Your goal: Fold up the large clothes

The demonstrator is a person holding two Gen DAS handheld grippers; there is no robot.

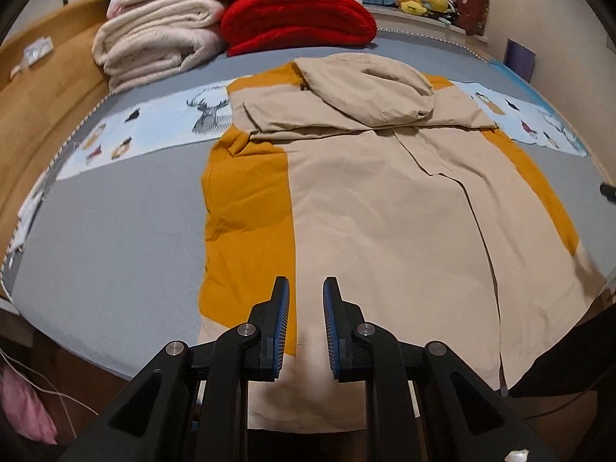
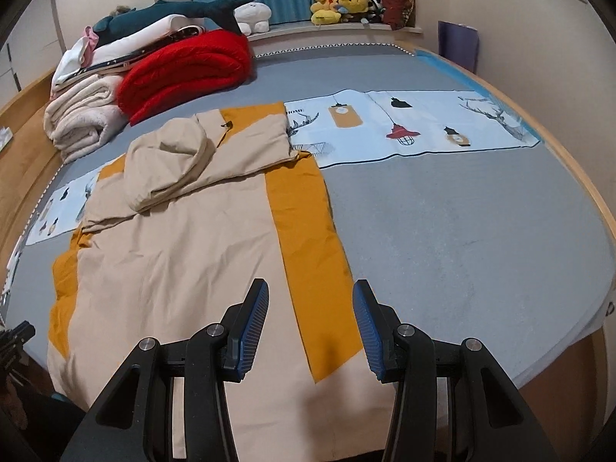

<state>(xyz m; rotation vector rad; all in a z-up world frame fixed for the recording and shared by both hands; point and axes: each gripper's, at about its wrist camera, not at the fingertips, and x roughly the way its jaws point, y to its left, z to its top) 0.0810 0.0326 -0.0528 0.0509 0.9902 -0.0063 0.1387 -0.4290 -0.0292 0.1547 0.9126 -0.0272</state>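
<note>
A large beige and mustard-yellow hooded coat (image 1: pixel 385 208) lies flat on the grey bed, hood and sleeves folded across its chest at the far end. It also shows in the right wrist view (image 2: pixel 184 254). My left gripper (image 1: pixel 306 288) is open and empty, hovering above the coat's near-left hem where beige meets yellow. My right gripper (image 2: pixel 311 292) is open wide and empty, above the coat's near-right yellow panel (image 2: pixel 308 238).
A grey bed sheet (image 2: pixel 462 231) with a printed light-blue runner (image 2: pixel 423 127) lies across it. Folded cream blankets (image 1: pixel 161 42) and a red blanket (image 1: pixel 296 19) are stacked at the far left. Plush toys (image 2: pixel 342 5) sit on the sill. A wooden bed frame (image 1: pixel 42 115) runs along the left.
</note>
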